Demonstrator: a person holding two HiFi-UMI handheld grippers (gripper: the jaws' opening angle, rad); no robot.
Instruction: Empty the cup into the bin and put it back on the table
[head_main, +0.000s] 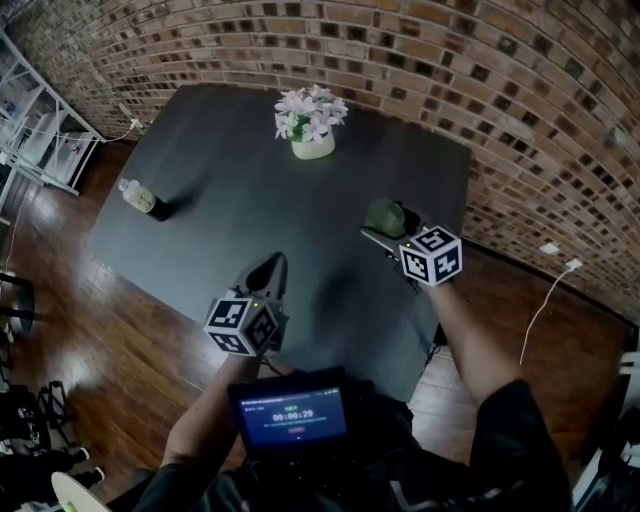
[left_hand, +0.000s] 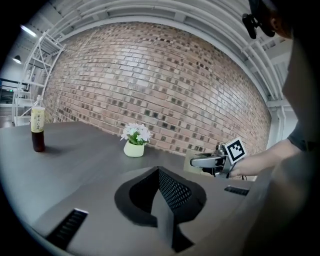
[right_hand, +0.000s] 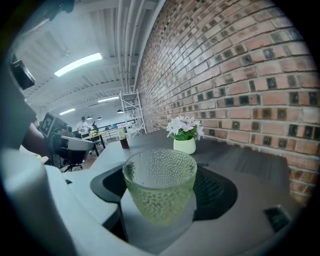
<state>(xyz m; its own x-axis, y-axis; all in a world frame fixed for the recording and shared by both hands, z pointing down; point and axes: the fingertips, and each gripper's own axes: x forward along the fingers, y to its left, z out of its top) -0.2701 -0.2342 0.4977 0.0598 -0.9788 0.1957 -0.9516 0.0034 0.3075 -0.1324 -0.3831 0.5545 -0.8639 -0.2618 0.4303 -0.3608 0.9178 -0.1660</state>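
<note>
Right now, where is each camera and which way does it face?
Head view: on the person's head, down at the table; forearms, left hand-held gripper, right hand-held gripper show.
Left gripper view: along its shut jaws toward the wall; right hand-held gripper shows.
Right gripper view: along jaws gripping the cup; left hand-held gripper shows.
Both gripper views share flowerpot and bottle.

A dark, matte bench (head_main: 300, 240) stands on a wooden floor (head_main: 110, 350). Two things rest on it, well apart: a pale pot of white flowers (head_main: 312, 146) near the far edge, and a bottle (head_main: 140, 197) of dark liquid, upright near the left edge.
</note>
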